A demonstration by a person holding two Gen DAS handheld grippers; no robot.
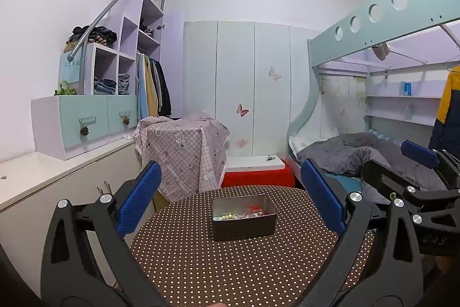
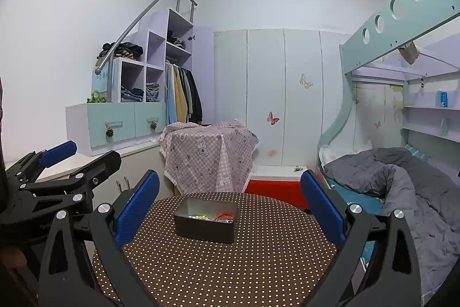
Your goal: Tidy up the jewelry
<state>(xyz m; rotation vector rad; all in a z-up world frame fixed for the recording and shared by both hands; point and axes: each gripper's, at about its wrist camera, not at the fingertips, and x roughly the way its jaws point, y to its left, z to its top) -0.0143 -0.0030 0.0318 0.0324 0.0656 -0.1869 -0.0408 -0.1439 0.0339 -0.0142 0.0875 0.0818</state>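
A dark metal box (image 1: 243, 217) stands on the far half of a round table with a brown polka-dot cloth (image 1: 230, 263). Inside lie pale green beads (image 1: 225, 217) and a red stringy piece (image 1: 256, 209) with other small jewelry. The box also shows in the right wrist view (image 2: 206, 220), with the beads (image 2: 198, 217) and the red piece (image 2: 222, 216). My left gripper (image 1: 230, 197) is open and empty, held above the table short of the box. My right gripper (image 2: 230, 200) is open and empty, to the right of the left one and also short of the box.
A low stand draped in pink checked cloth (image 1: 184, 151) stands behind the table, with a red box (image 1: 258, 177) next to it. White cabinets (image 1: 43, 180) run along the left. A bunk bed with a grey duvet (image 1: 359, 154) is on the right. Wardrobe doors (image 1: 244, 82) are at the back.
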